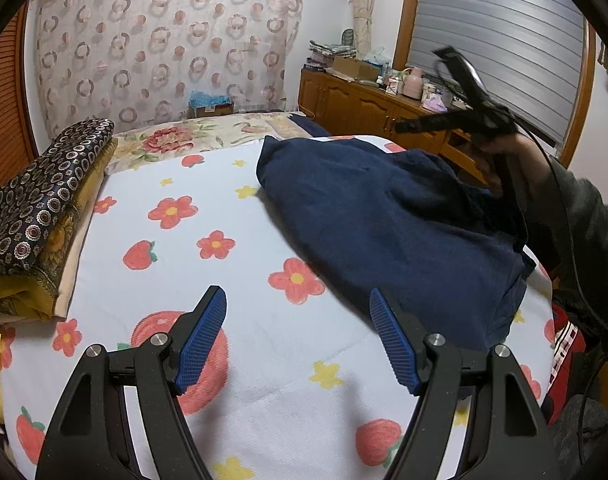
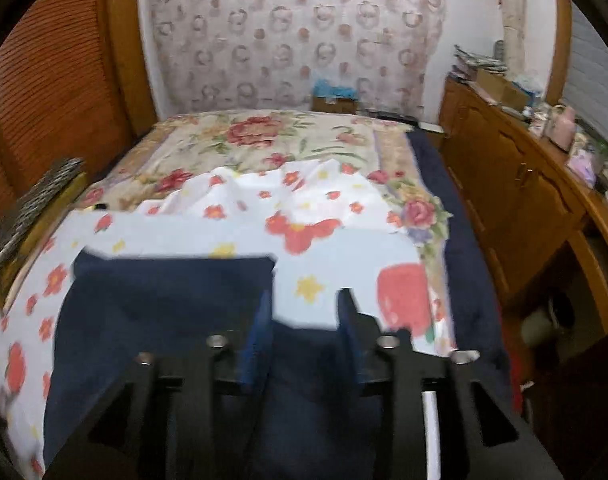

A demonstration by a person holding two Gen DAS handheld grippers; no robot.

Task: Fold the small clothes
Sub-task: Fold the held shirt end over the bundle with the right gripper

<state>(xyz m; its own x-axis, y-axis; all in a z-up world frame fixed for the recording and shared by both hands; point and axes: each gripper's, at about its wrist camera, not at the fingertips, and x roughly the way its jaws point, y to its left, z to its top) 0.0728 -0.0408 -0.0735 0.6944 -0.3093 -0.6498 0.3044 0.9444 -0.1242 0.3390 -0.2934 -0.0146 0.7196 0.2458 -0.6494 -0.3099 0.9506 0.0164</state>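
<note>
Nearest in the left wrist view, the left gripper (image 1: pixel 298 344) hangs low over the sheet (image 1: pixel 184 168) with its jaws spread wide and nothing between them. It reads as parked: clear of the work, yet close to the near hem of the garment (image 1: pixel 383 224), so it could come in to pin or lift an edge when a fold calls for a second hold.

The garment is a dark navy piece lying on the flowered sheet on the bed, toward the right side as the left camera sees it. It sits in a loose mound and not flat, with one far edge doubled over, which suggests a fold is part made and not yet smoothed.

The right gripper (image 2: pixel 305 320) stands over the near part of the garment (image 2: pixel 164 312). Its jaws are partly apart; navy cloth shows in the gap between the blue pads, but the frame is blurred and I see no pinch on it, so I judge it free of the cloth, though not with certainty. In the left view a sleeve (image 1: pixel 587 220) reaches in from the right with that tool raised above the cloth.

Beyond the garment the sheet is rumpled into ridges, then a rose-patterned quilt (image 2: pixel 264 136). A stack of folded fabric (image 1: pixel 44 208) sits at the bed's left edge, and a wooden cabinet (image 1: pixel 355 100) runs along the right wall.
</note>
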